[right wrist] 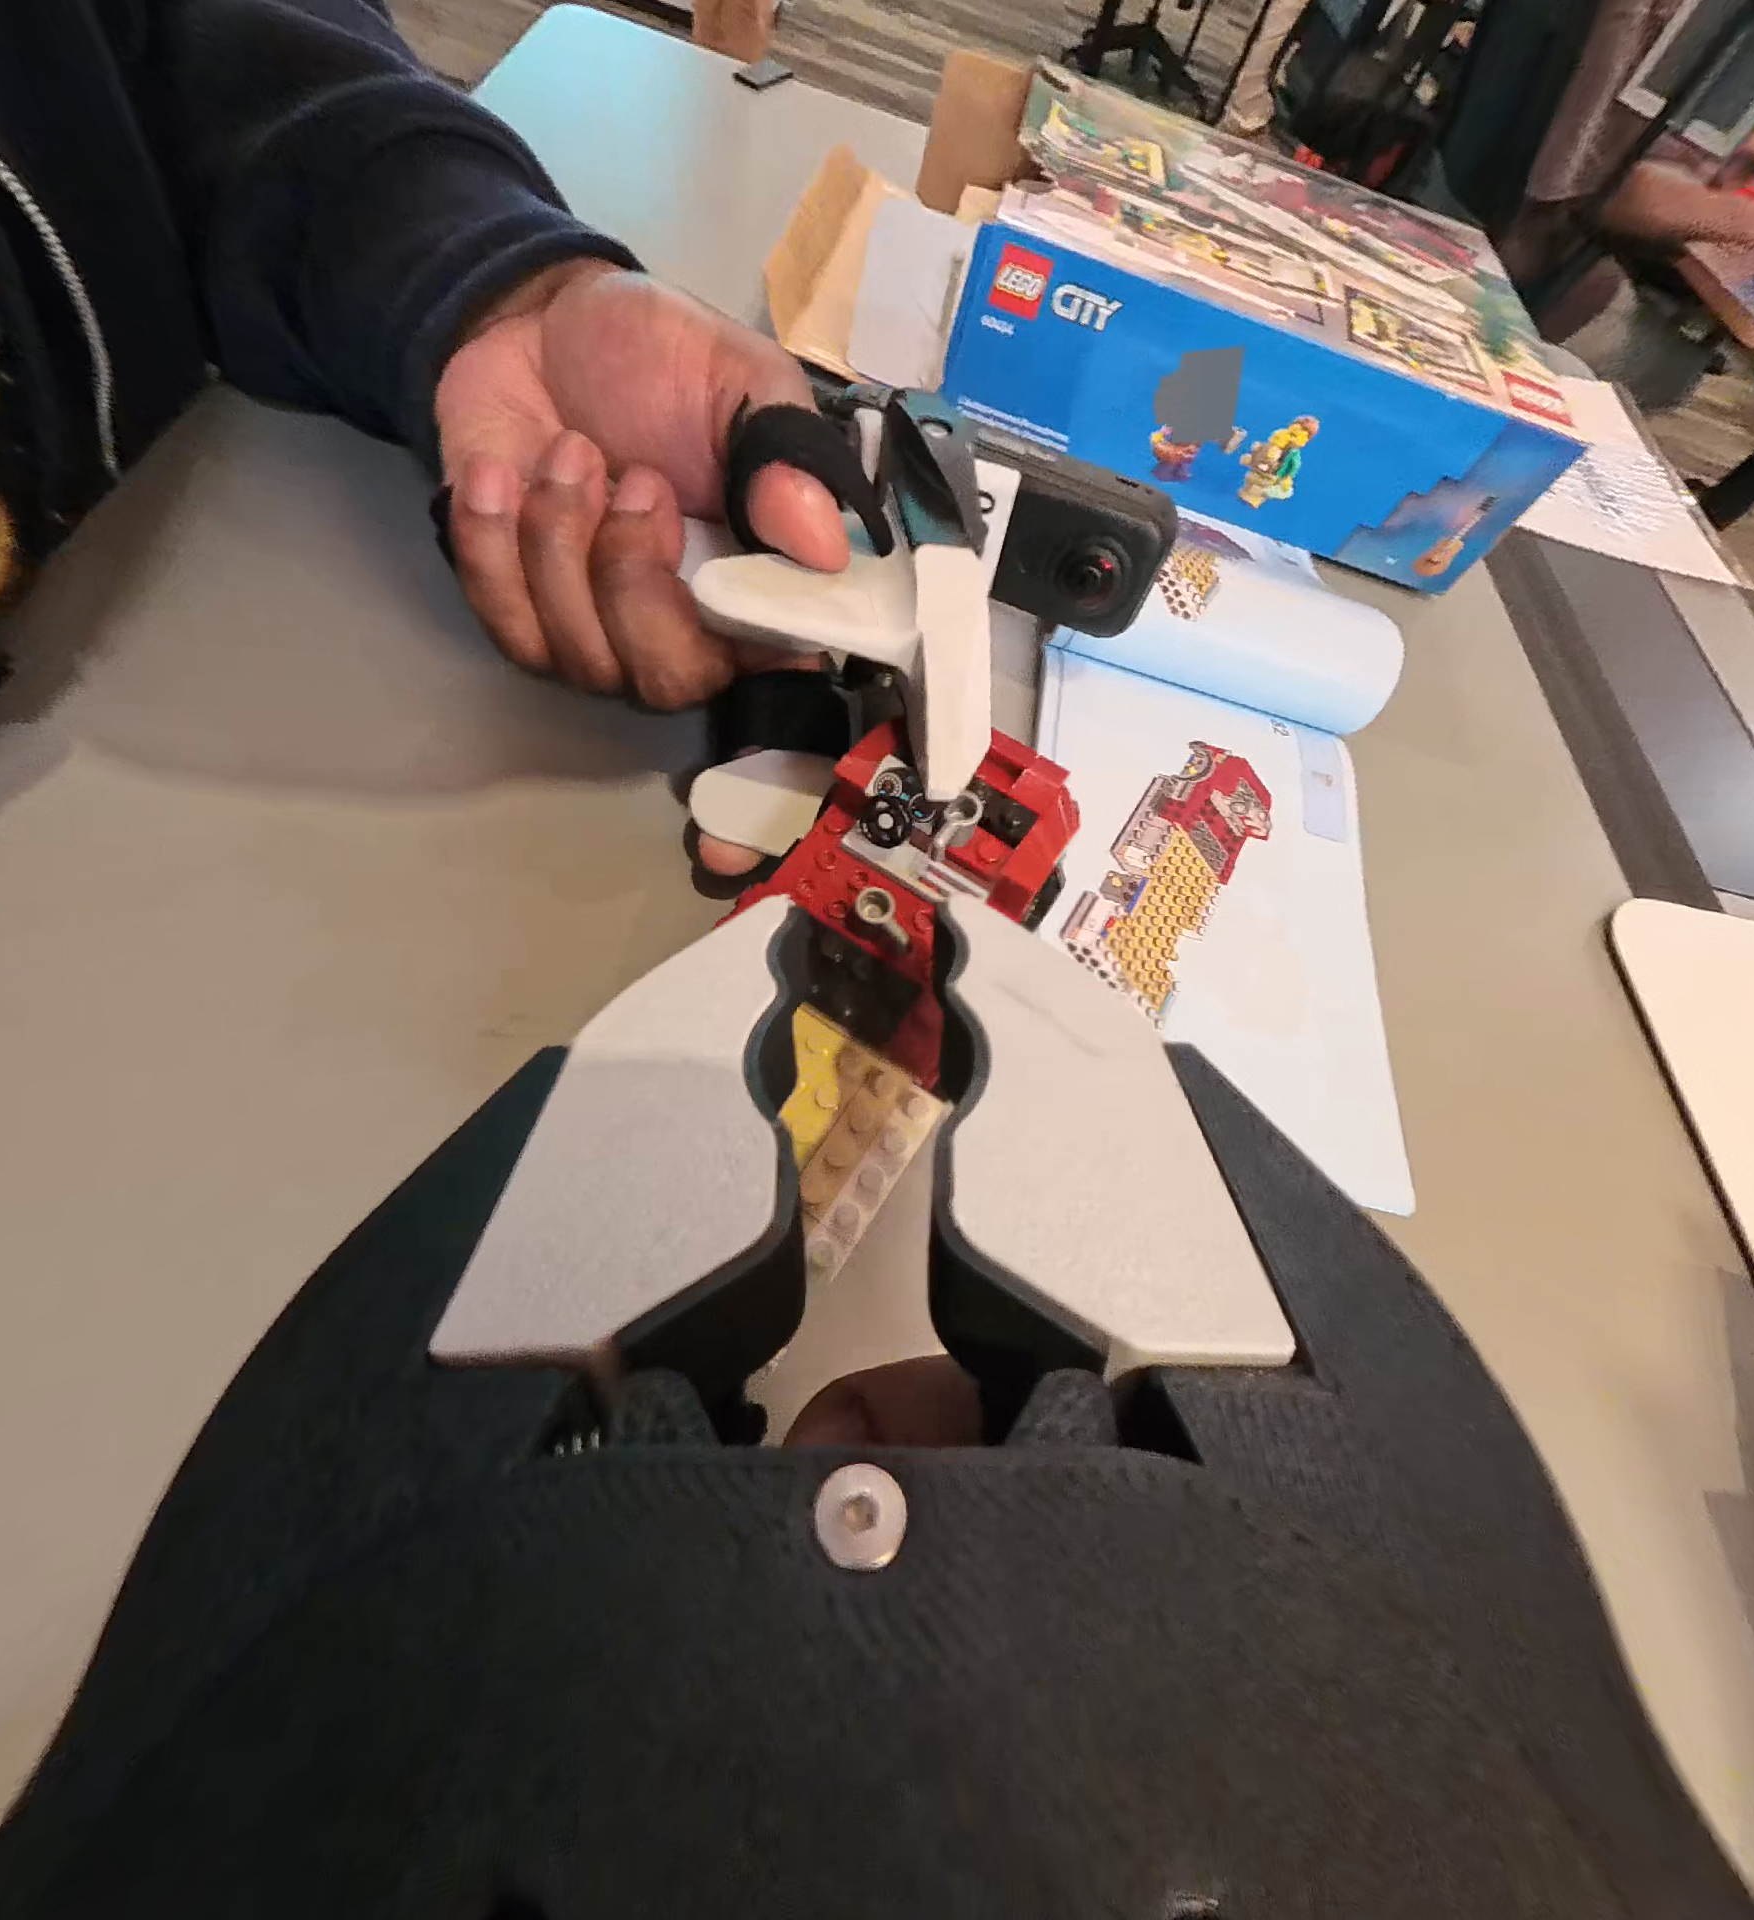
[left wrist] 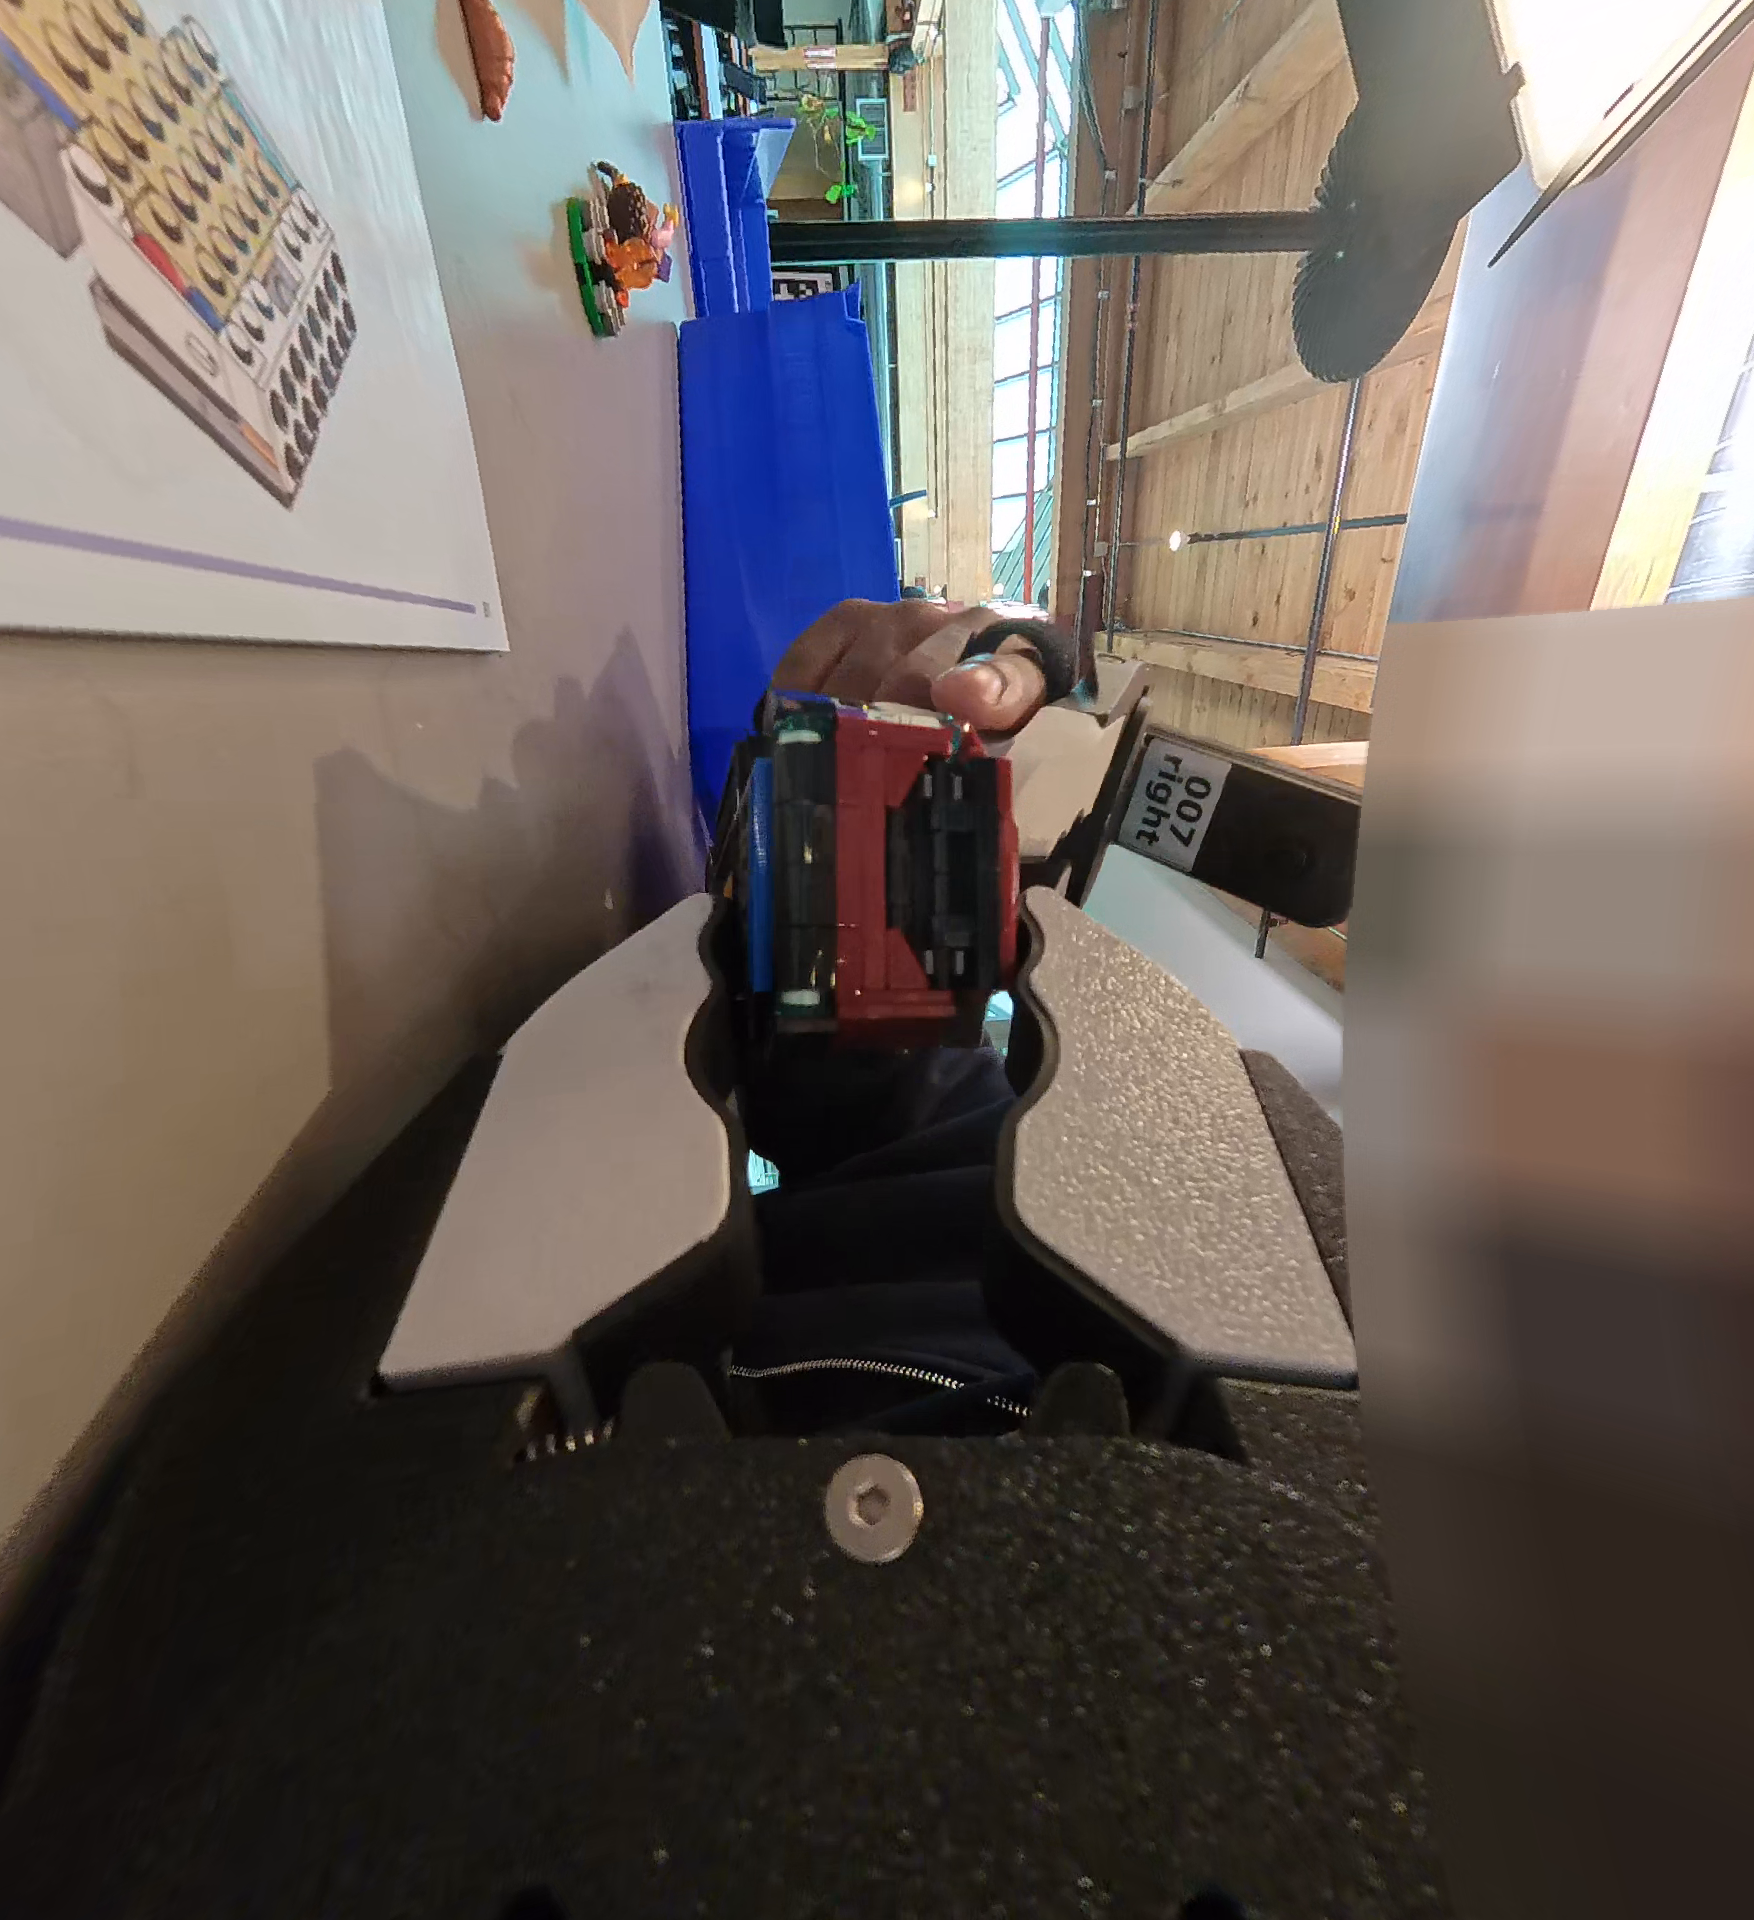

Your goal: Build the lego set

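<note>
Above the middle of the grey counter, a brick-built truck is held clear of the surface, just left of an open instruction booklet.

Writing and labels:
- A blue toy box lies toward the far edge of the counter. It carries a red square logo, white lettering and printed figures.
- The booklet page shows a coloured drawing of a red vehicle and a small page number.
- A white sticker with black characters sits on the right gripper's body.

Truck:
- The cab is red, with studs on top, a black steering wheel, a printed dial tile and two grey levers.
- The rear deck is black, then yellow, then tan plates.
- The end seen from the left wrist view shows a red frame, black inserts and a blue strip.

Grippers:
- The left gripper, held in a hand, is spread wide and pinches the cab end, one white finger above and one below.
- The right gripper has its fingers close on either side of the deck. Pad contact cannot be told.
</note>
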Demonstrator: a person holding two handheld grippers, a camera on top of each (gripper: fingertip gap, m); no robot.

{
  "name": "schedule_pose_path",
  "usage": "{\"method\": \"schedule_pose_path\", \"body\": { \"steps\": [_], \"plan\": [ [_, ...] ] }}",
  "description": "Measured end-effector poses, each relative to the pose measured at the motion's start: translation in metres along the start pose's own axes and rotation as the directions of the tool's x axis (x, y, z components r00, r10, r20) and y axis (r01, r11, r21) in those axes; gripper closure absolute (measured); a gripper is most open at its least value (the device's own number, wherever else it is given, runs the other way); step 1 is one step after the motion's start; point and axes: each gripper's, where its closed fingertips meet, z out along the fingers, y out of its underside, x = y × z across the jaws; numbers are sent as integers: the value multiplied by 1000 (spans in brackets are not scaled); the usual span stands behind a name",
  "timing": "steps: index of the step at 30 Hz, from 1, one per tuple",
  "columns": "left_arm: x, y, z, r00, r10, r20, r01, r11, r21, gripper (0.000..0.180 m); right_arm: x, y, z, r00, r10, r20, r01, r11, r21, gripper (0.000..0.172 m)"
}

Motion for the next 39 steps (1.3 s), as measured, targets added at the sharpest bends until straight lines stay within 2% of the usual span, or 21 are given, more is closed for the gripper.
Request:
{"method": "schedule_pose_path", "body": {
  "steps": [12,23,28,33,39],
  "plan": [
    [1,13,5,1000,-1,0,1,997,-73,131,-10,8,5,998,6,66,-4,1000,-31,157],
    [-1,12,5,1000,-2,8,3,998,-69,131,-13,12,6,998,13,68,-10,999,-46,169],
    [-4,8,4,1000,-7,11,8,999,-46,131,-5,11,7,999,46,-1,-46,998,-46,169],
    [-3,5,3,1000,-17,-4,17,1000,-16,131,16,0,5,978,149,-143,-150,989,2,169],
    [-4,3,3,1000,-18,-6,18,1000,-2,131,21,1,11,957,209,-200,-213,977,0,169]
  ]
}}
